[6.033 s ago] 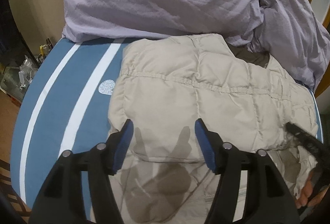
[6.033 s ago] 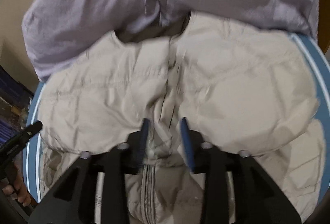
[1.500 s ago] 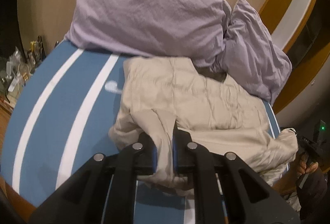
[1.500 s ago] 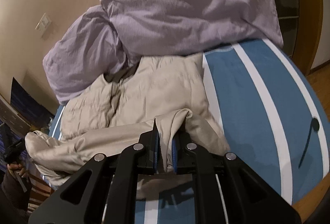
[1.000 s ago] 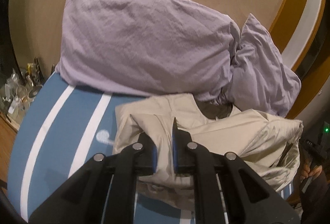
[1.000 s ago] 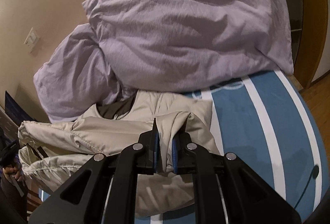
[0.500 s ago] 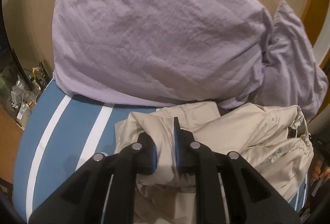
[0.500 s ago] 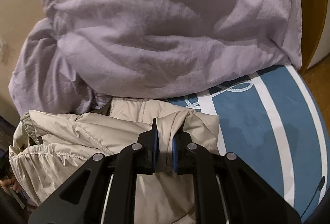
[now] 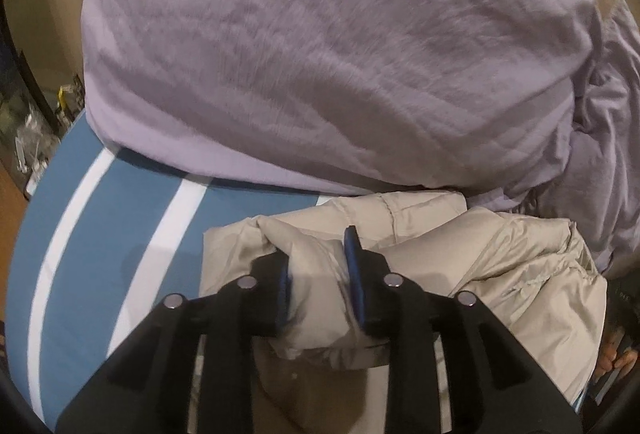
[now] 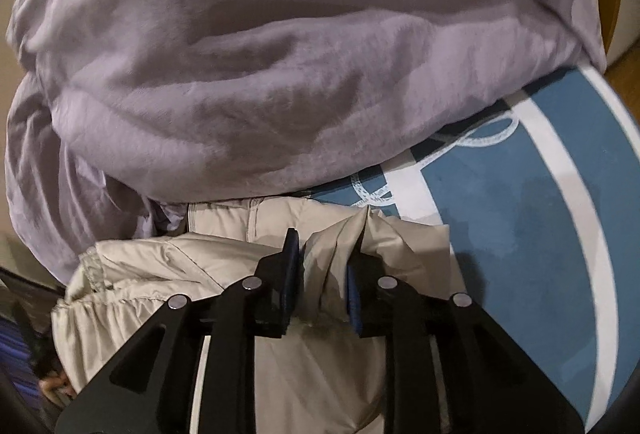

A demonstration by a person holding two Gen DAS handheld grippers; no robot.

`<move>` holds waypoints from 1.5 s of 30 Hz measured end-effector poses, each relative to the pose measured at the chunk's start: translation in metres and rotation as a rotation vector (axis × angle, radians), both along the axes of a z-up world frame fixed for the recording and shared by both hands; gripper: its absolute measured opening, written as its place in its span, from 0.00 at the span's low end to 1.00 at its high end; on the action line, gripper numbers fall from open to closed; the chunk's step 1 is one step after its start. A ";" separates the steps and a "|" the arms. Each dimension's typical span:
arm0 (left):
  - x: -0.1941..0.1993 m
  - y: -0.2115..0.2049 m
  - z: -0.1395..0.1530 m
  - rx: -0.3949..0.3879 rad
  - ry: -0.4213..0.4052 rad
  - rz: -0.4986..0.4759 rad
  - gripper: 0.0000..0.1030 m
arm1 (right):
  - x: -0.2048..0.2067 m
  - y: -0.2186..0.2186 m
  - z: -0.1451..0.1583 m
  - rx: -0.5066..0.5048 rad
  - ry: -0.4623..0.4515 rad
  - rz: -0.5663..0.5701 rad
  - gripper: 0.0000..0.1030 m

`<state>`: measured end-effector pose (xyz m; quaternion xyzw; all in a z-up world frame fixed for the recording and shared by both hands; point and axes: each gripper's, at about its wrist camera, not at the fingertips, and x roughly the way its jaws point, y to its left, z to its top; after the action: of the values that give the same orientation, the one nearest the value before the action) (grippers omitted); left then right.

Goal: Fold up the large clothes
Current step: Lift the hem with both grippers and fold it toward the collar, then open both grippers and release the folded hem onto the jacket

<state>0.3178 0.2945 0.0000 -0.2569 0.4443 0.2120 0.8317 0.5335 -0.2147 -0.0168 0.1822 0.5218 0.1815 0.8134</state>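
Observation:
A beige quilted puffer jacket [image 9: 500, 266] lies bunched on the bed, its lower part brought up toward the collar end by the lilac bedding. My left gripper [image 9: 318, 270] has its jaws partly parted with a fold of the jacket still between the blue pads. My right gripper [image 10: 324, 266] also stands partly open, with a ridge of the jacket [image 10: 344, 246] between its pads. The jacket's gathered hem [image 10: 104, 298] hangs at the left in the right wrist view.
A big lilac duvet [image 9: 320, 54] fills the far side of the bed and also shows in the right wrist view [image 10: 280, 54]. The blue bedsheet with white stripes [image 9: 100, 234] spreads left; it also shows in the right wrist view [image 10: 540, 234]. Cluttered shelf [image 9: 24, 138] beyond the bed's left edge.
Both grippers carried the jacket's lower edge forward to the duvet and lowered it. Their jaws, shut tight half a second ago, have now parted around the fabric.

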 end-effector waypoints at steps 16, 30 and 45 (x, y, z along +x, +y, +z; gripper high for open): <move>0.004 -0.004 0.053 0.175 -0.092 -0.006 0.78 | -0.014 0.004 0.062 0.033 -0.135 0.027 0.56; 0.003 -0.082 0.049 0.128 -0.096 -0.168 0.78 | -0.076 0.143 0.071 0.034 -0.109 0.413 0.63; 0.001 -0.122 0.047 0.173 -0.093 -0.254 0.78 | -0.109 0.208 0.032 -0.129 -0.072 0.554 0.19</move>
<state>0.3183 0.1727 0.0472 -0.1354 0.4144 0.1303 0.8905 0.4246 -0.0071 0.0157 -0.0262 0.5331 0.3695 0.7606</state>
